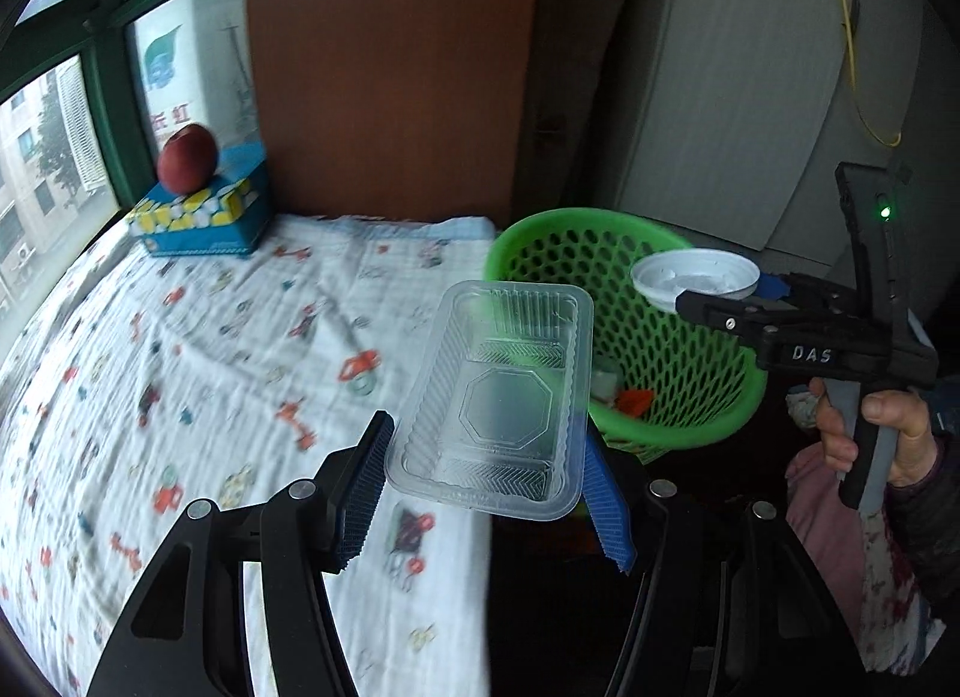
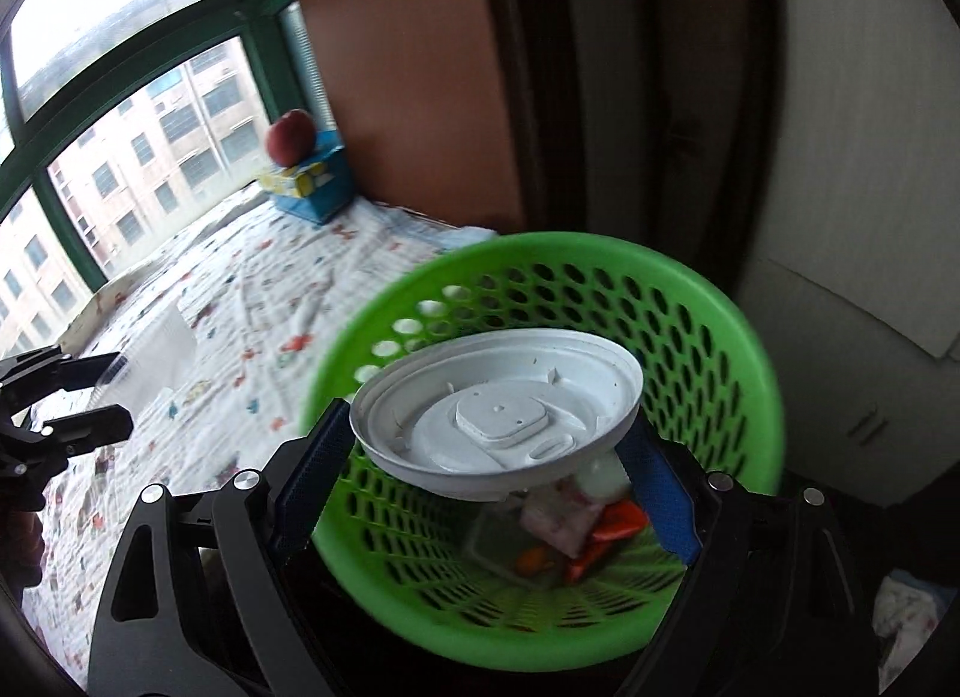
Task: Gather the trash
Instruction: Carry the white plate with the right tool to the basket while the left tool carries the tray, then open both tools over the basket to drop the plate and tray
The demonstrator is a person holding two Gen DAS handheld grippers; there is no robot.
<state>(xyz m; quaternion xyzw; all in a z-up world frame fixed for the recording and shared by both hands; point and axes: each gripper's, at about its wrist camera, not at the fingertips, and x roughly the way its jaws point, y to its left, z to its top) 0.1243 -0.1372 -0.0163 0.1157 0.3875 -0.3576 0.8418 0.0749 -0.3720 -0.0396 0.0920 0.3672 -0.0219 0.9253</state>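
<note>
Clear plastic tray (image 1: 498, 397), gripped across its width by the blue pads of the left gripper (image 1: 489, 487), half-closed, hangs over the edge of the patterned bedsheet (image 1: 210, 337), with the green basket (image 1: 690, 397) at its 2 o'clock. White plastic lid (image 2: 498, 415), clamped rim to rim in the widely spread right gripper (image 2: 492, 475), sits tilted above the basket's mouth, over the scraps (image 2: 588, 523) at its bottom. An apple (image 1: 187, 157) on a blue box (image 1: 204, 217) stands at the bed's 11 o'clock corner by the window (image 1: 54, 157); a hand (image 1: 870, 427) holds the right gripper's handle.
</note>
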